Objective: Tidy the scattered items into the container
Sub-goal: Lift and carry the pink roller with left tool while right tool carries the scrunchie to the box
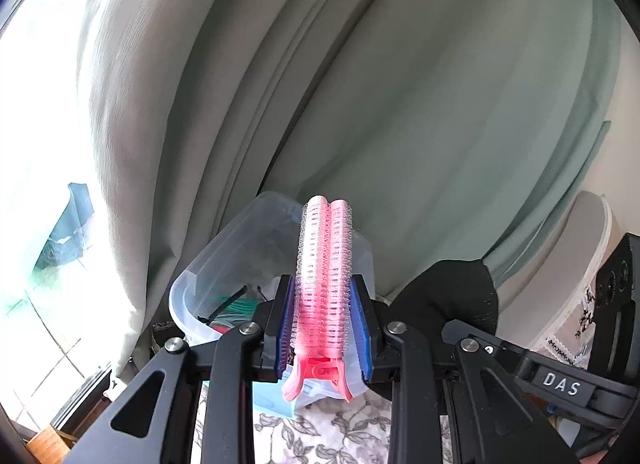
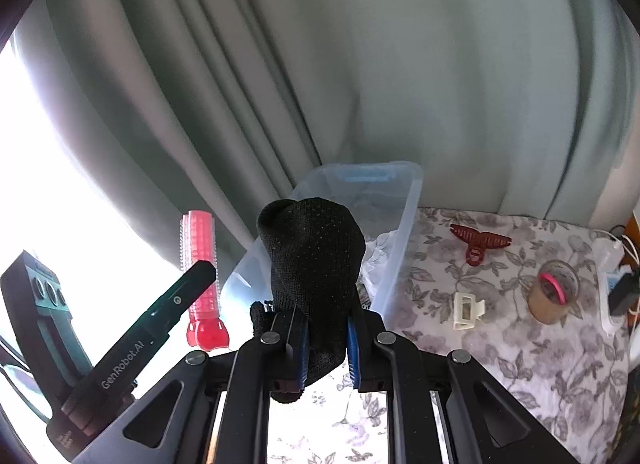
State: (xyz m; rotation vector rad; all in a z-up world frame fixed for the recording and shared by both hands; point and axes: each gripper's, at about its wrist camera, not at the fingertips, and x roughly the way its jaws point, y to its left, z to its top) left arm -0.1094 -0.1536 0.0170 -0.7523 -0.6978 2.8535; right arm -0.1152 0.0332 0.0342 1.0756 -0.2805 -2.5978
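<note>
My left gripper is shut on a pink hair-roller clip, held upright in the air in front of the clear plastic container. The clip also shows in the right wrist view, with the left gripper around it. My right gripper is shut on a black knitted cloth, which bulges up in front of the container. The cloth also shows in the left wrist view. On the floral tablecloth lie a dark red claw clip, a cream claw clip and a tape roll.
Grey-green curtains hang right behind the container. A bright window is at the left. The container holds green cord and other small items. White chargers and cables sit at the table's right edge. A light blue item lies under the left gripper.
</note>
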